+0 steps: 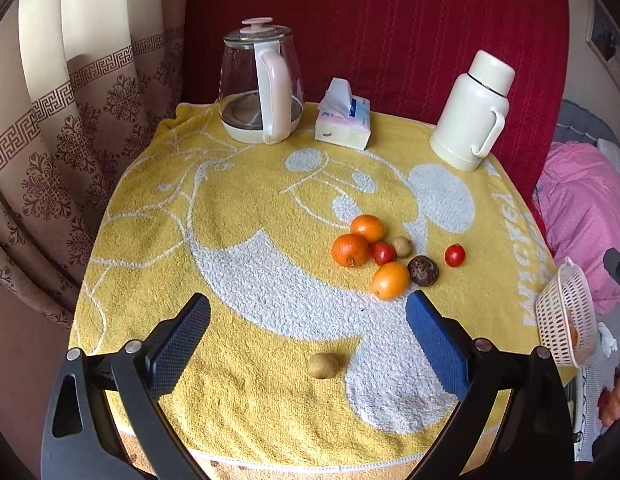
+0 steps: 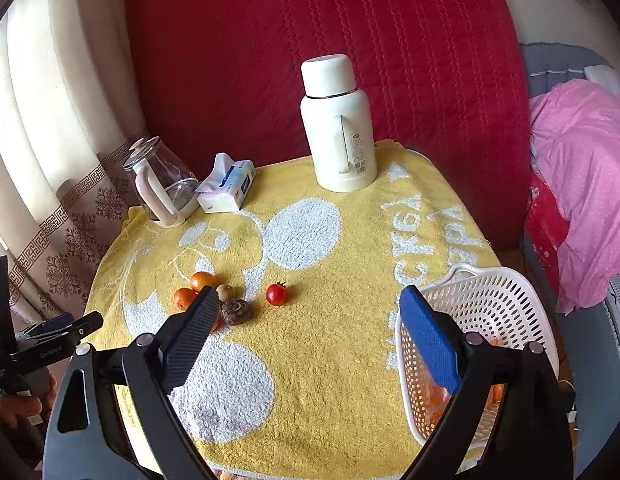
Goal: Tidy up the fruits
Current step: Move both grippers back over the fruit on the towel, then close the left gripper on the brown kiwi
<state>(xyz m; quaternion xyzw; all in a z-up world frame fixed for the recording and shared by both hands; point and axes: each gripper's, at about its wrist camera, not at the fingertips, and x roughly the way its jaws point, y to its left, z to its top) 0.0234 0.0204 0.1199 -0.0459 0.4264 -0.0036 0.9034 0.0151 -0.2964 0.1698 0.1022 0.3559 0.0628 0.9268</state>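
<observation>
Basket (image 2: 490,304): upright at table's right edge, long axis toward thermos (image 2: 338,128); fruit inside
Left gripper (image 1: 307,332): released above kiwi (image 1: 323,365)
Right gripper (image 2: 305,328): released, empty

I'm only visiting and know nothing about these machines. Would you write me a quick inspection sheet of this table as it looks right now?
Surface: yellow cartoon towel covering the table.
Job's things: three oranges, e.g.; two small red fruits; a dark wrinkled fruit; two small brownish fruits; white basket at the table's right edge, something orange already inside.
Clutter: glass kettle, tissue pack, white thermos.
Grippers: left gripper and right gripper, jaws open, both holding nothing.
Cables: nothing seen.
Surroundings: red padded backdrop, patterned curtain, pink bedding.
</observation>
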